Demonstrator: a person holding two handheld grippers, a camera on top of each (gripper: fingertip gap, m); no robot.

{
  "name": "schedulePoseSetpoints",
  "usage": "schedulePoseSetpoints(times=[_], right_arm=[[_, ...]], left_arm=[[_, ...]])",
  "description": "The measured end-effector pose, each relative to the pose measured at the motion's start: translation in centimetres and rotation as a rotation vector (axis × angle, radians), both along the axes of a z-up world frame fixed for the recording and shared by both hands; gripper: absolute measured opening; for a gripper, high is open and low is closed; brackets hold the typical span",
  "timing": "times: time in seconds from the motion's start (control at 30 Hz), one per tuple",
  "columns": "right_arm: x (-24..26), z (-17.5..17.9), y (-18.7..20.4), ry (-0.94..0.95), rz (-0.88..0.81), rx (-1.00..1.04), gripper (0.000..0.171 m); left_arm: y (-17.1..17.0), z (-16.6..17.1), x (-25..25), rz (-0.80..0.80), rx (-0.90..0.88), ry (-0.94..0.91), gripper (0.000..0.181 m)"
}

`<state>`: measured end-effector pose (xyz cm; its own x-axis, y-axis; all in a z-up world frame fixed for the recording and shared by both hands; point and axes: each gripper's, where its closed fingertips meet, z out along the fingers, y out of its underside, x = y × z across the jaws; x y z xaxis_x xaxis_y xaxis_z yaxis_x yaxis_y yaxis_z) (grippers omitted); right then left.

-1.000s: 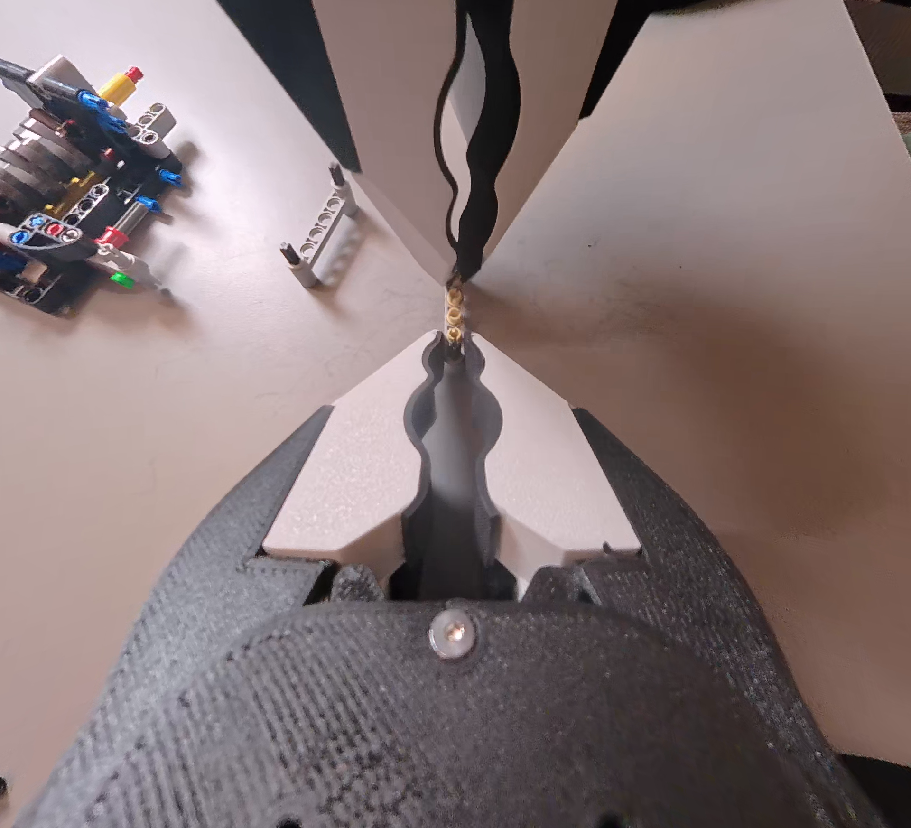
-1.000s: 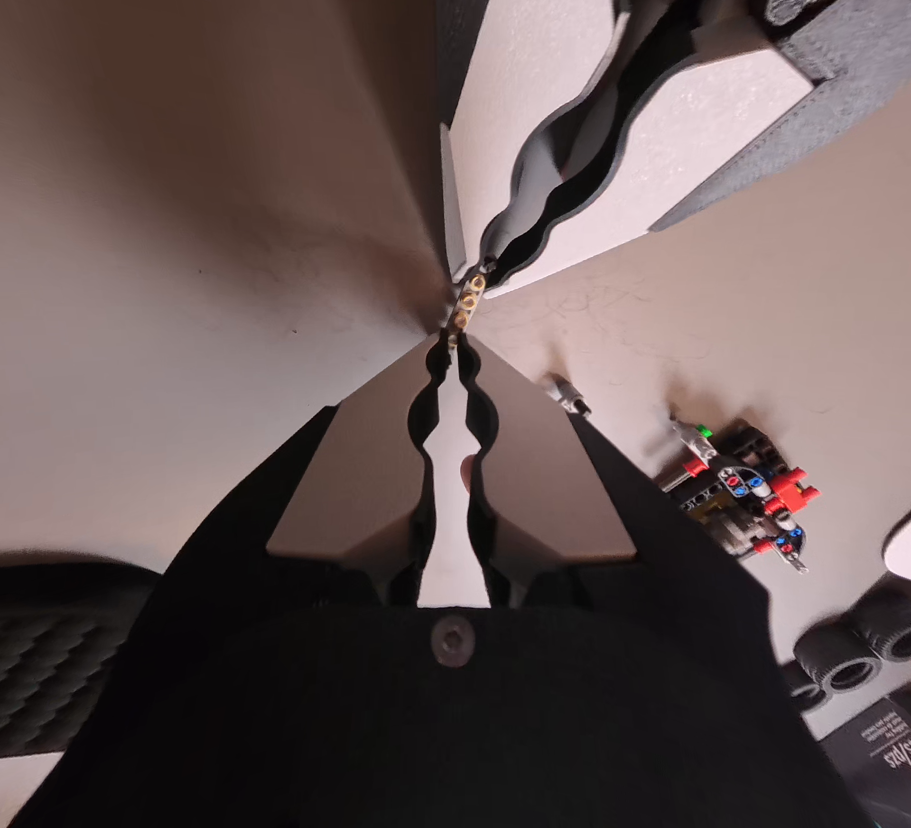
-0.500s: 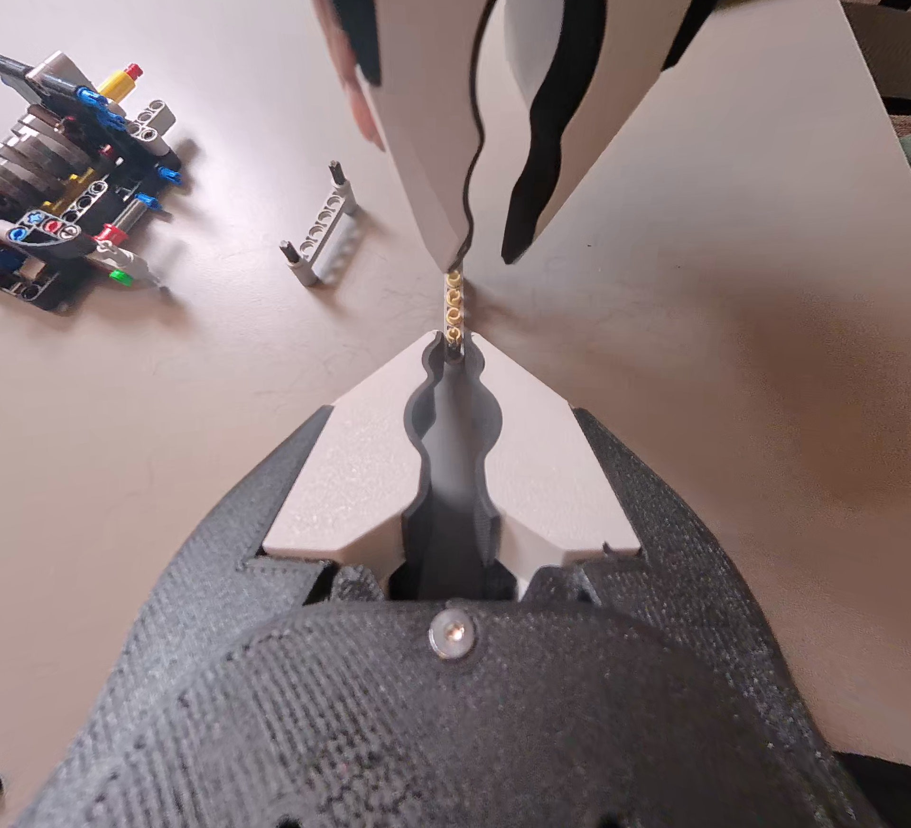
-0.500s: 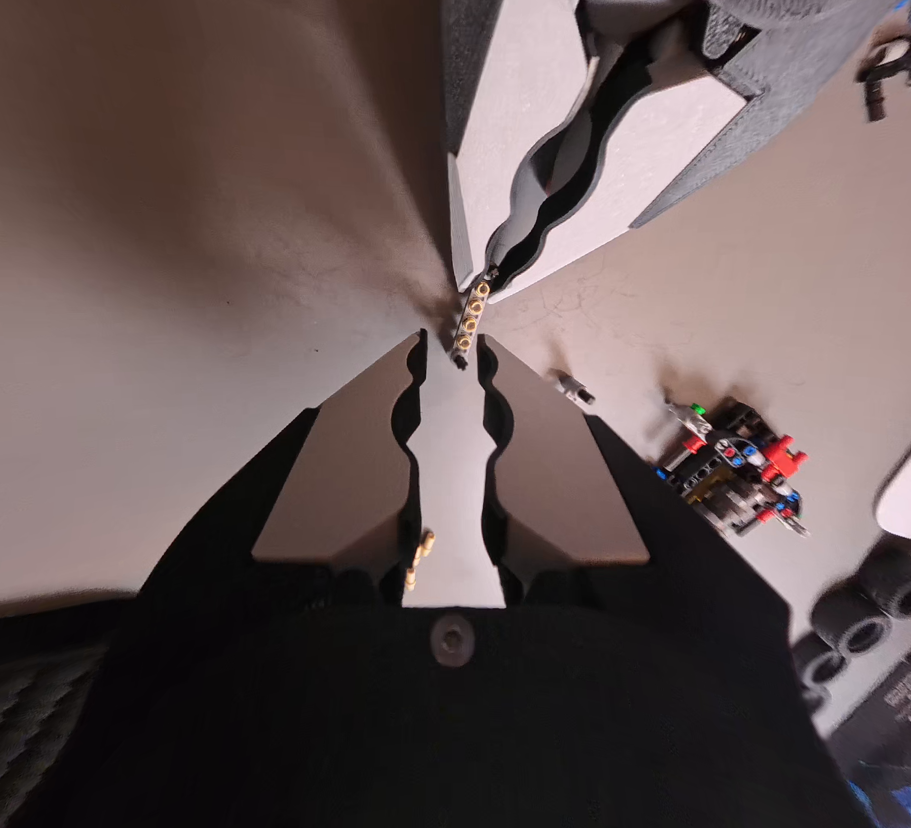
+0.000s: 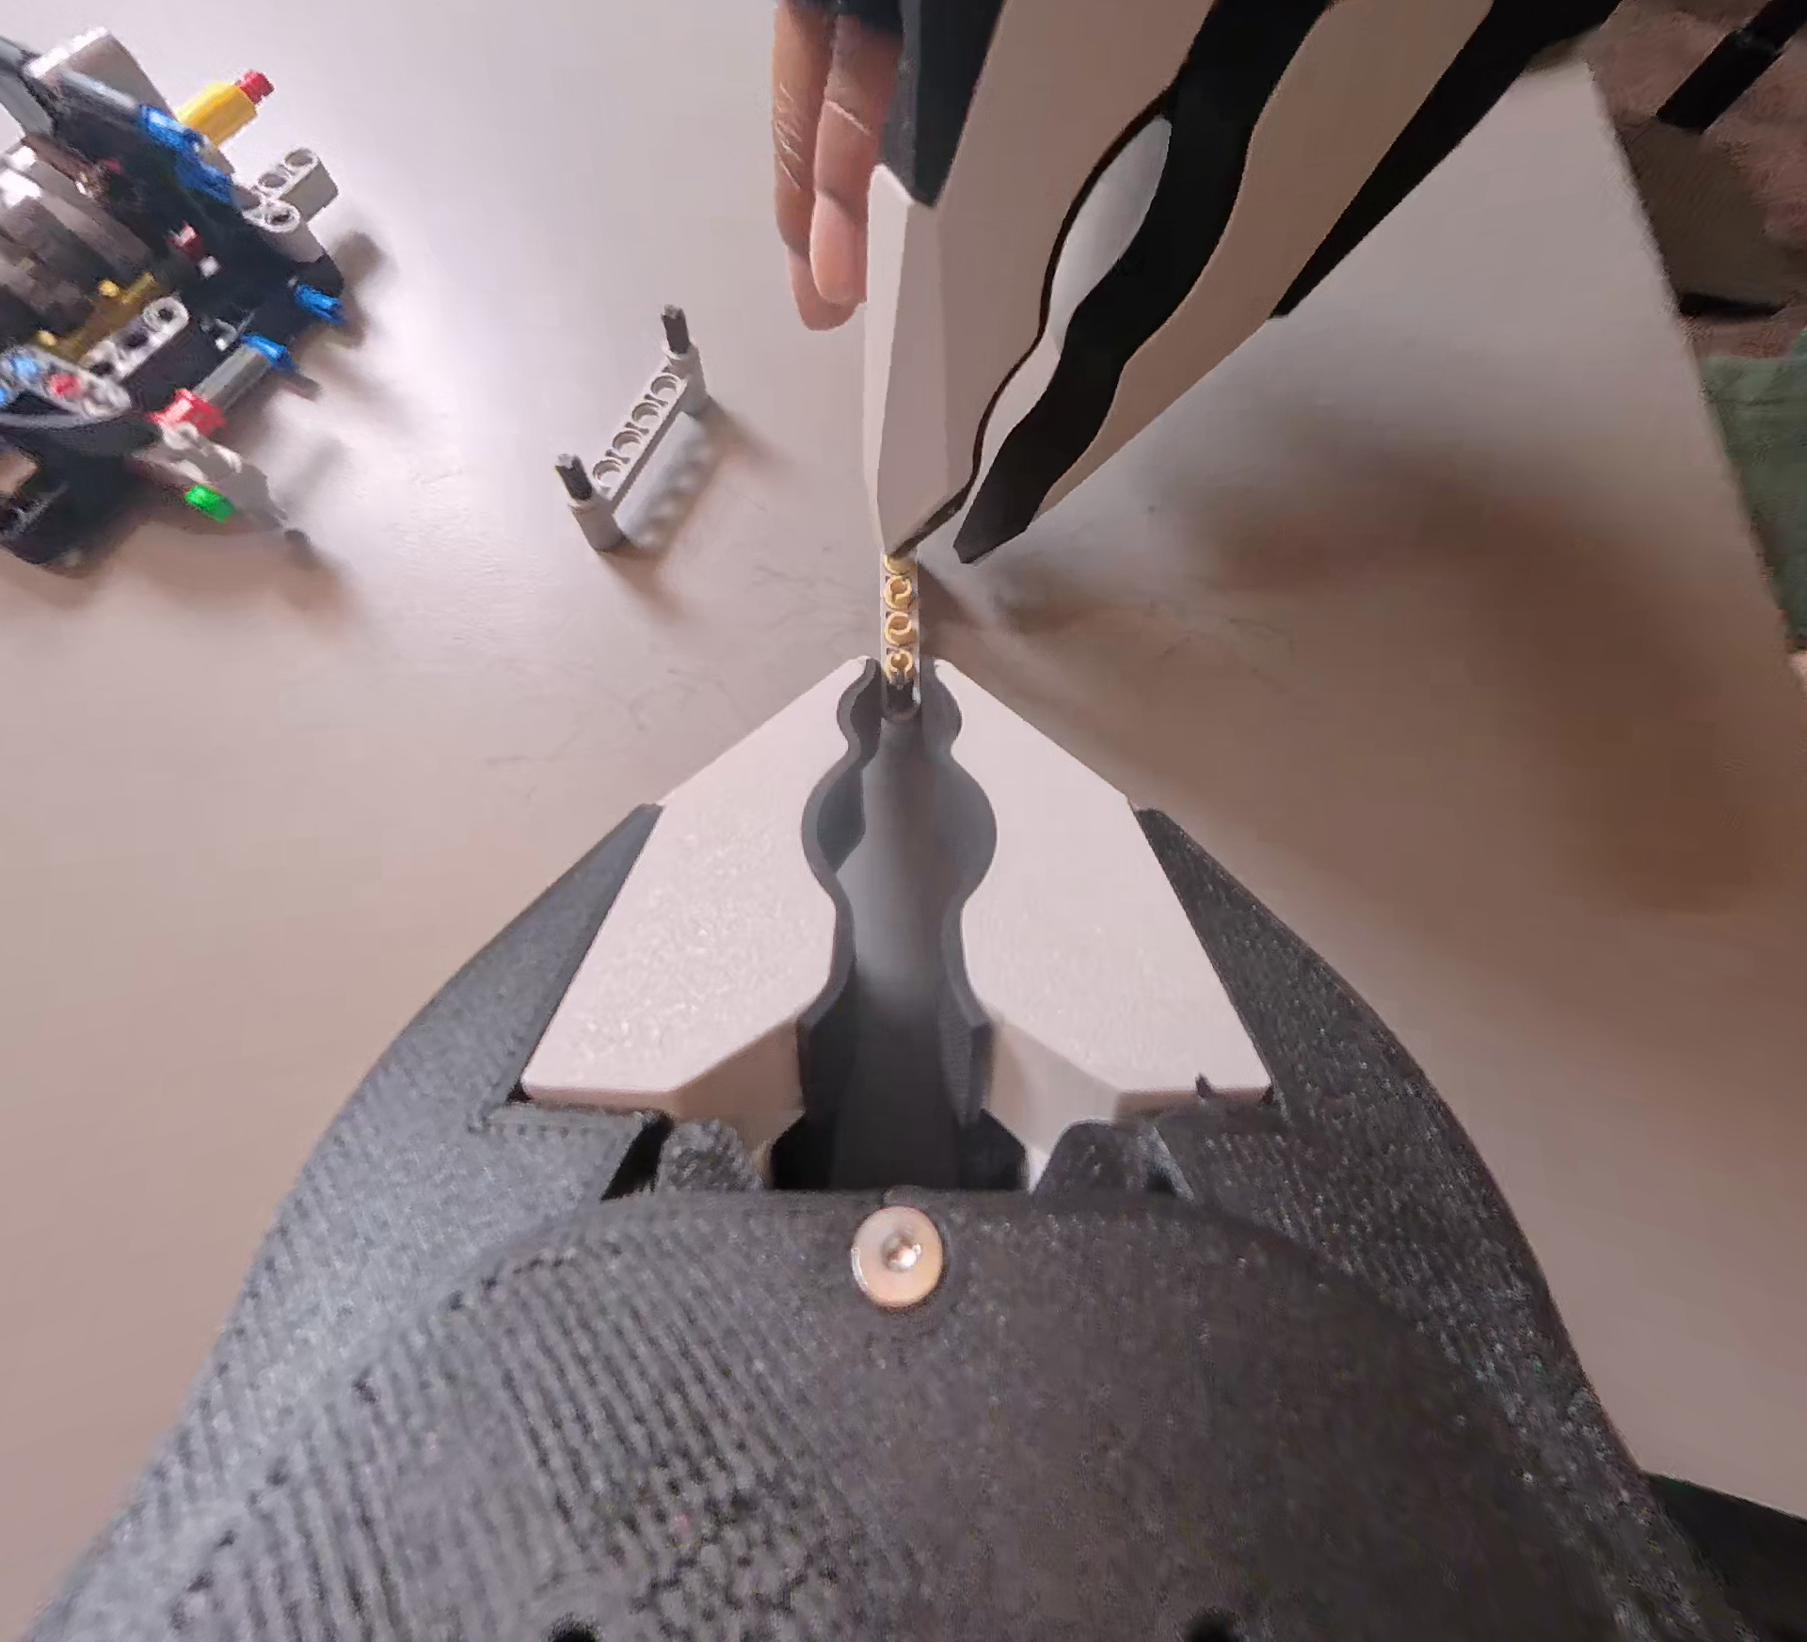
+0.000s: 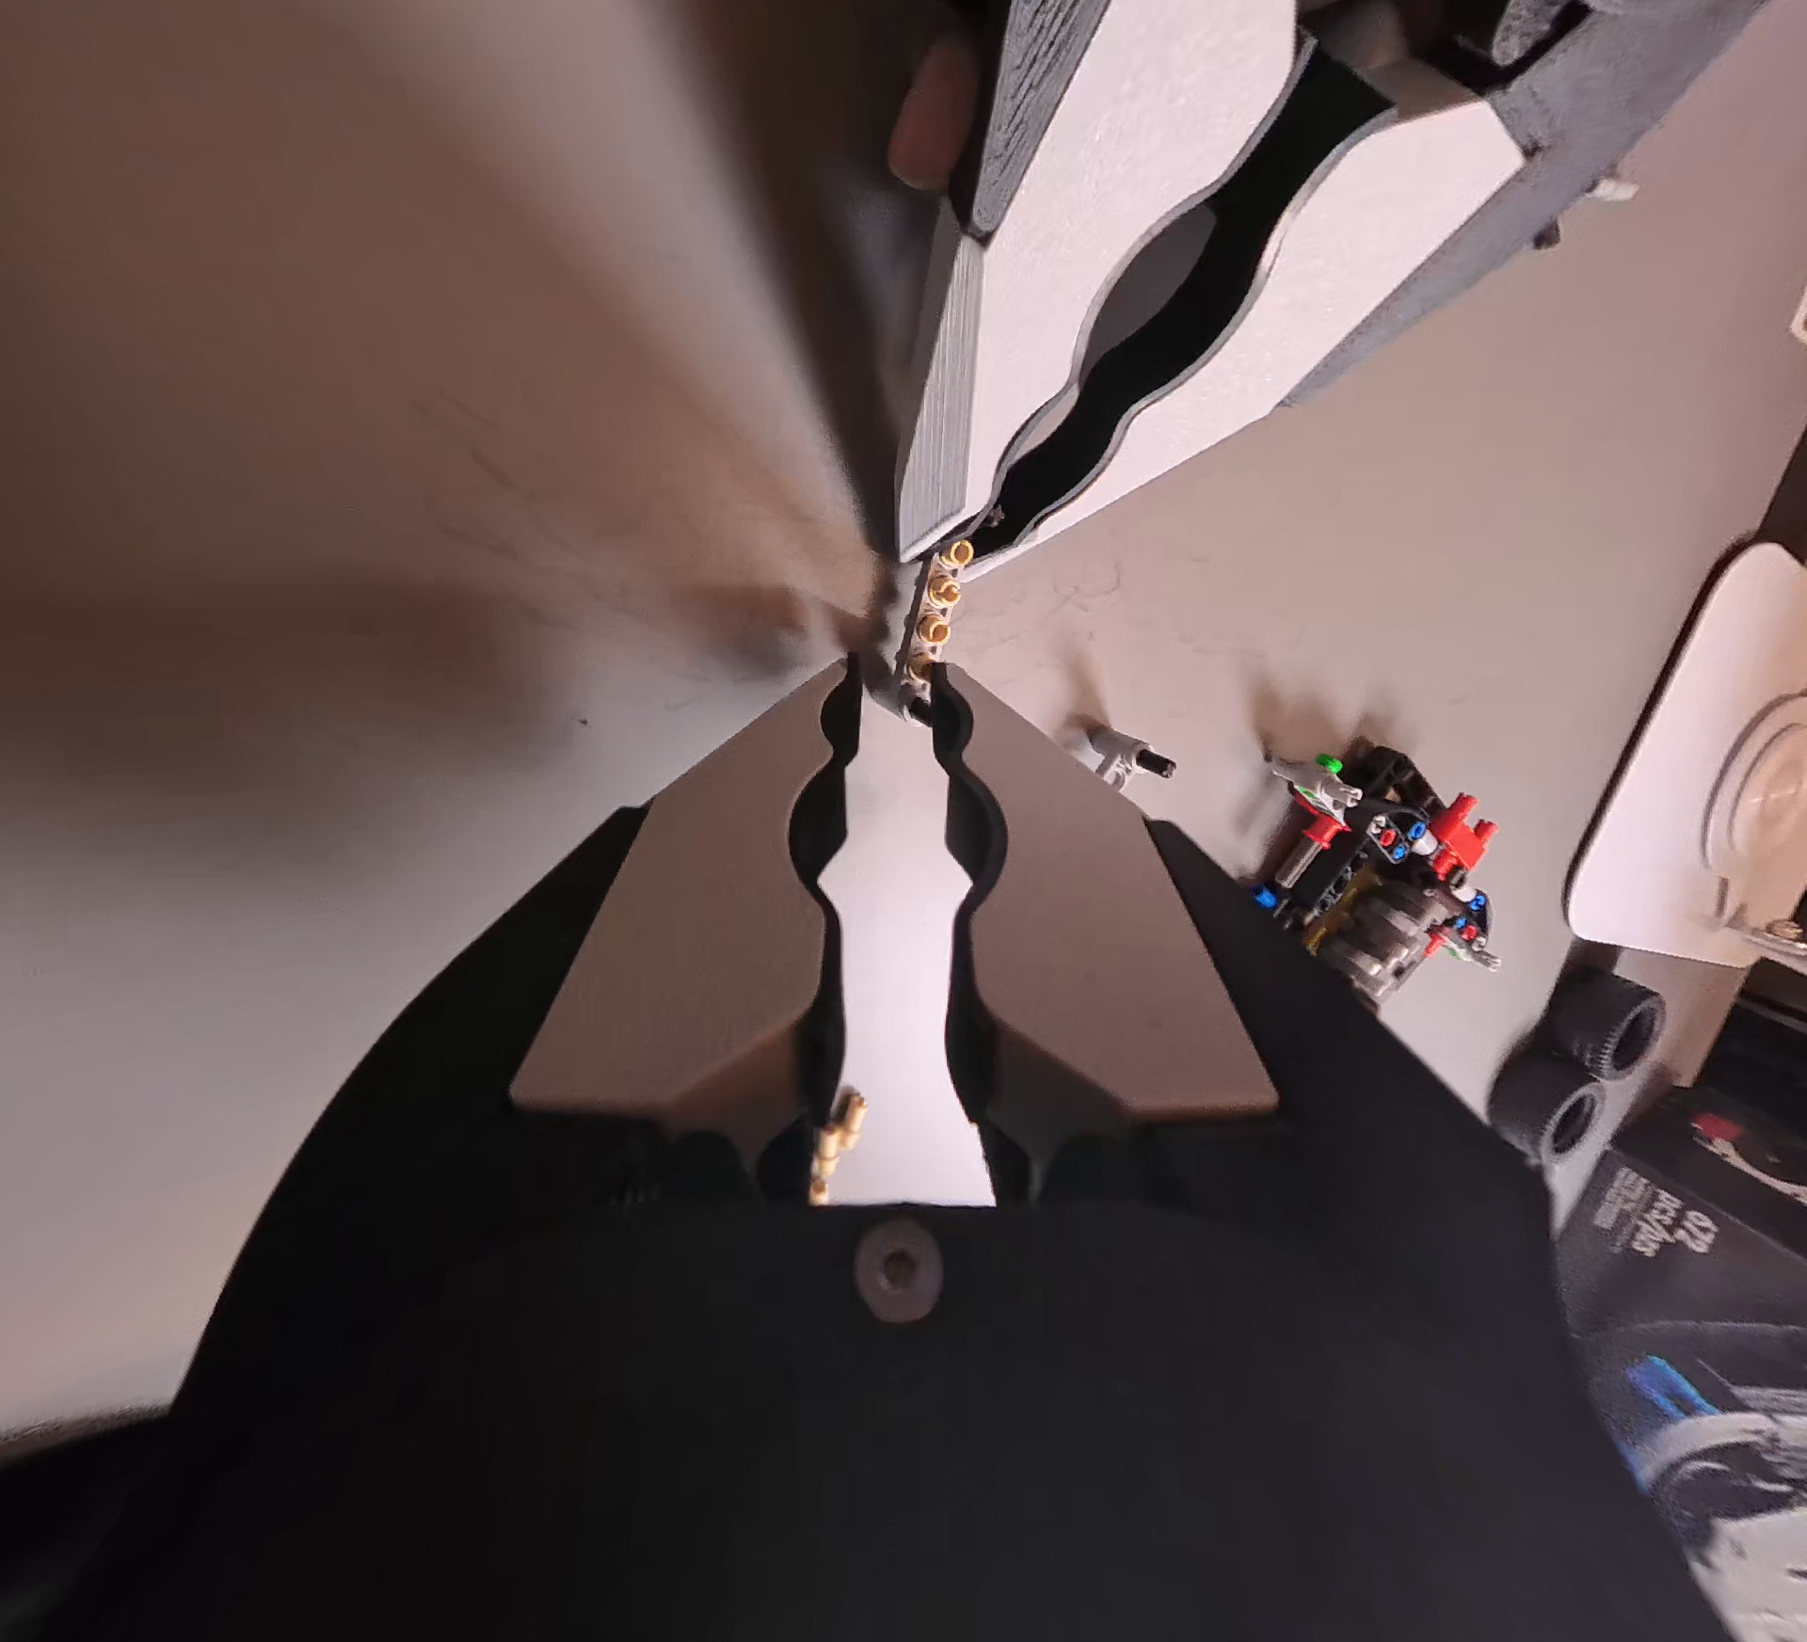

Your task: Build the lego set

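My left gripper [image 5: 900, 668] is shut on the near end of a short grey beam [image 5: 900, 613] with several tan pins in its holes, held just above the table. My right gripper [image 6: 895, 671] is open; the beam's other end [image 6: 927, 622] lies between its tips, close to the right finger. In the left wrist view the right gripper [image 5: 929, 549] comes in from the top with its tips at the beam's far end. The partly built model [image 5: 127, 324] sits at the left; it also shows in the right wrist view [image 6: 1388, 881].
A grey beam with black axle pins [image 5: 640, 441] lies on the table between the model and the grippers. Loose tan pins [image 6: 836, 1145] lie under my right gripper. Black tyres [image 6: 1584, 1077], a white tray [image 6: 1682, 764] and a booklet [image 6: 1711, 1302] are at the right. A hand's fingers [image 5: 821, 177] grip the right gripper. My two grippers' fingertips are within a few centimetres of each other.
My right gripper has opened, let go of the beam's end and tilted. My left gripper has kept its hold on the beam in the same place.
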<state>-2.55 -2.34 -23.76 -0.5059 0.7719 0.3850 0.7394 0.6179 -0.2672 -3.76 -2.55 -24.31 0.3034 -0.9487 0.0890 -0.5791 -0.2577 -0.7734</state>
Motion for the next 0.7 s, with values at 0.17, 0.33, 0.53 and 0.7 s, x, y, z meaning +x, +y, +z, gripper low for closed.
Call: schedulePoseSetpoints(times=[0.17, 0.33, 0.53, 0.7], right_arm=[[-0.4, 2.4, -0.1, 0.172, -0.08, -0.128, 0.023], [0.5, 4.0, -0.7, 0.324, -0.079, -0.178, 0.034], [0.5, 5.2, -1.5, 0.484, -0.038, -0.112, 0.034], [0.3, 6.3, -2.3, 0.549, -0.021, -0.127, 0.034]], left_arm=[[-0.9, 1.8, 0.1, 0.026, -0.293, -0.214, 0.006], [-1.8, 4.1, 0.5, -0.022, -0.497, -0.402, 0.006], [-2.9, 6.4, 0.6, -0.093, -0.725, -0.574, 0.006], [-3.8, 7.2, 0.8, -0.135, -0.816, -0.629, 0.006]])
